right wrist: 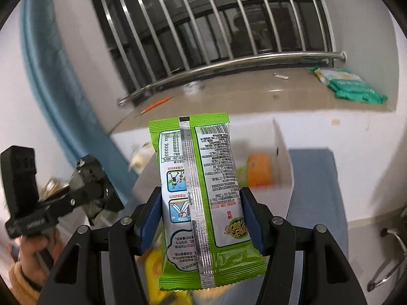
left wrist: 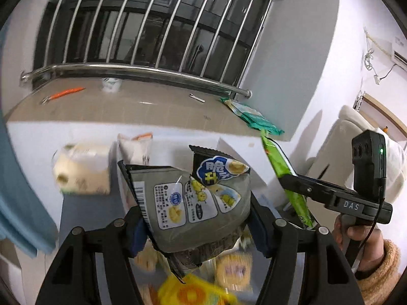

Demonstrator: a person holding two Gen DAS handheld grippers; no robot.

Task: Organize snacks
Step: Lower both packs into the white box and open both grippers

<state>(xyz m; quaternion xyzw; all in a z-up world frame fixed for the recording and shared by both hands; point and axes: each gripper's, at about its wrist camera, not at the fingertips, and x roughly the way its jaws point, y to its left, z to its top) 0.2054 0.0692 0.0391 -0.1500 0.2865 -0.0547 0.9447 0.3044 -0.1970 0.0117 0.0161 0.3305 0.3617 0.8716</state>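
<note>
My left gripper point(left wrist: 195, 218) is shut on a grey-black snack bag point(left wrist: 193, 203) with a barcode and yellow pictures, held up in the air. My right gripper point(right wrist: 201, 216) is shut on a green snack packet point(right wrist: 201, 190), back side with its silver seam facing the camera. In the left wrist view the right gripper point(left wrist: 292, 178) holds the green packet point(left wrist: 287, 178) to the right of the grey bag. In the right wrist view the left gripper point(right wrist: 89, 190) is at the lower left with the dark bag.
Loose yellow snacks point(left wrist: 198, 289) lie below the left gripper. A white box point(right wrist: 282, 152) holds an orange pack point(right wrist: 258, 169). Pale packs point(left wrist: 84, 170) sit at left. A tiled sill point(left wrist: 142, 106) with green packets point(left wrist: 251, 117) runs under a barred window.
</note>
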